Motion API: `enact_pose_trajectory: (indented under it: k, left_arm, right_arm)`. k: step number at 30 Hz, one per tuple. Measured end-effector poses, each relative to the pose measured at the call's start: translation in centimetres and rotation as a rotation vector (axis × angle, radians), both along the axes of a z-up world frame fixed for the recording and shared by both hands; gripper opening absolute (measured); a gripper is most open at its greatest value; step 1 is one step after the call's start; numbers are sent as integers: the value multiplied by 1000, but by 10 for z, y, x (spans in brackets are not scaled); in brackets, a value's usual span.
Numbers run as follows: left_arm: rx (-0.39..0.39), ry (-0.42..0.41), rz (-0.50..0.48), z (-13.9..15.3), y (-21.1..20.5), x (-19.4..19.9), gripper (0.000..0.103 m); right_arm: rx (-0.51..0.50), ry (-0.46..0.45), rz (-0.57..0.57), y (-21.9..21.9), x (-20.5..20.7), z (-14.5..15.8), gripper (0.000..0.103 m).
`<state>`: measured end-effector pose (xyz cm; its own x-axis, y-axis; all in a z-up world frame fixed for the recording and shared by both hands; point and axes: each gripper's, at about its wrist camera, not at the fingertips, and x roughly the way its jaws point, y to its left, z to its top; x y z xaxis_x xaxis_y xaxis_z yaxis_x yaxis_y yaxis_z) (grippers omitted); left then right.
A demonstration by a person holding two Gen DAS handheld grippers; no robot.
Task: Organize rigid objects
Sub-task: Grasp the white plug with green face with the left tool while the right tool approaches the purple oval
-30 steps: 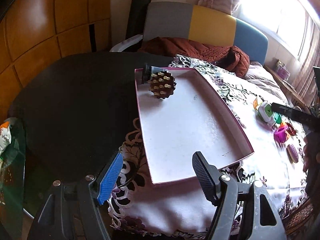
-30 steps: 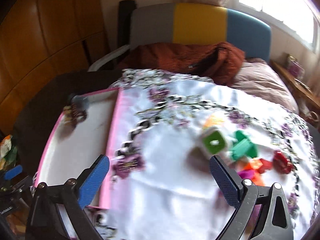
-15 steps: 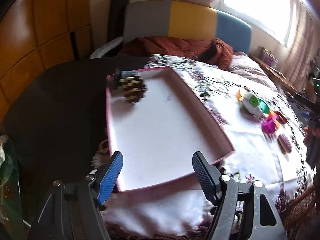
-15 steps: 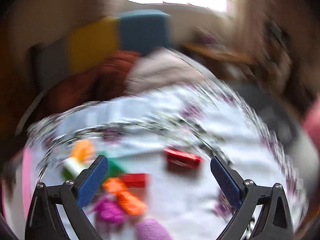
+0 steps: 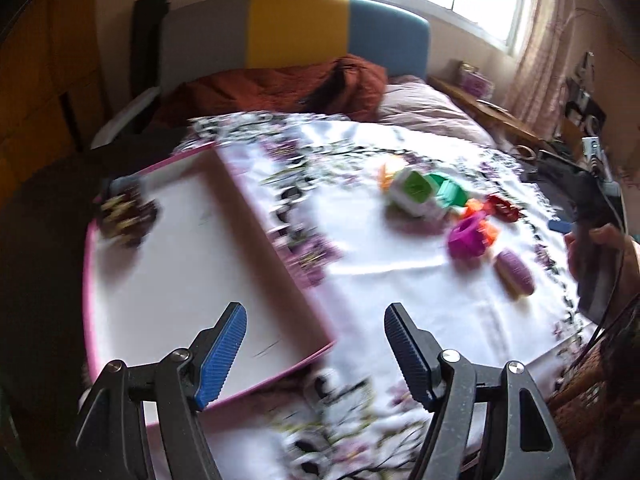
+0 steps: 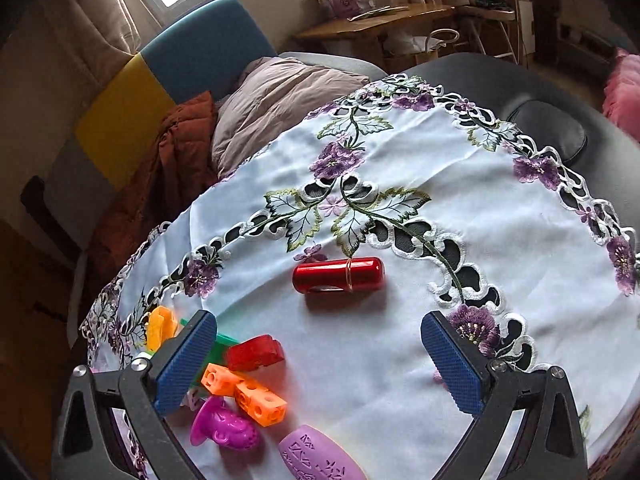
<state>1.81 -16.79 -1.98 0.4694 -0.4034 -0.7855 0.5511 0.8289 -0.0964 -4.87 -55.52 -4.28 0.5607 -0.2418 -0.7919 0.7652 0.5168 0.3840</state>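
2 grippers (image 5: pixel 314 354) (image 6: pixel 320 360) gape empty over embroidered tablecloth (image 6: pixel 460 208) beside multicoloured sofa (image 5: pixel 296 32).

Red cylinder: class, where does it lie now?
In the right wrist view the red cylinder lies alone on the tablecloth, ahead of the open right claw.

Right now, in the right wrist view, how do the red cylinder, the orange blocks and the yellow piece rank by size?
1. Red cylinder, clearly largest.
2. Orange blocks, though they lie nearer the camera, so unsure.
3. Yellow piece, smallest, partly hidden behind a finger of the tongs.
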Motion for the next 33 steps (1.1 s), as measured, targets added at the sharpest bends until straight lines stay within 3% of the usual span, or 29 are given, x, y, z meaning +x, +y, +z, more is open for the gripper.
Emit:
enact_pose_trajectory:
  k: [4,8,12,18,29,32,33]
  left_arm:
    - [-20,15,-49,2,-38,10,73]
    - [-73,109,-67,-3,-73,32,73]
    - [-133,219,-41,-15,-103,59,73]
    - [-193,313,42,-37,-138,92,71]
    - [-226,407,185,-69,-176,130,73]
    - [-198,360,194,-71,-182,129,68]
    - [-181,348,179,-71,-185,127,62]
  right_arm:
    - [16,-31,-25,-4,-6,3,103]
    - [45,-51,-26,-6,-7,2,103]
    - [53,-55,-11,-5,-4,1,103]
    - [67,-65,3,-6,-1,-1,103]
    - [96,-86,6,-8,0,-4,103]
    - [91,-76,11,-8,2,-5,103]
    - [89,-74,14,-8,3,-5,103]
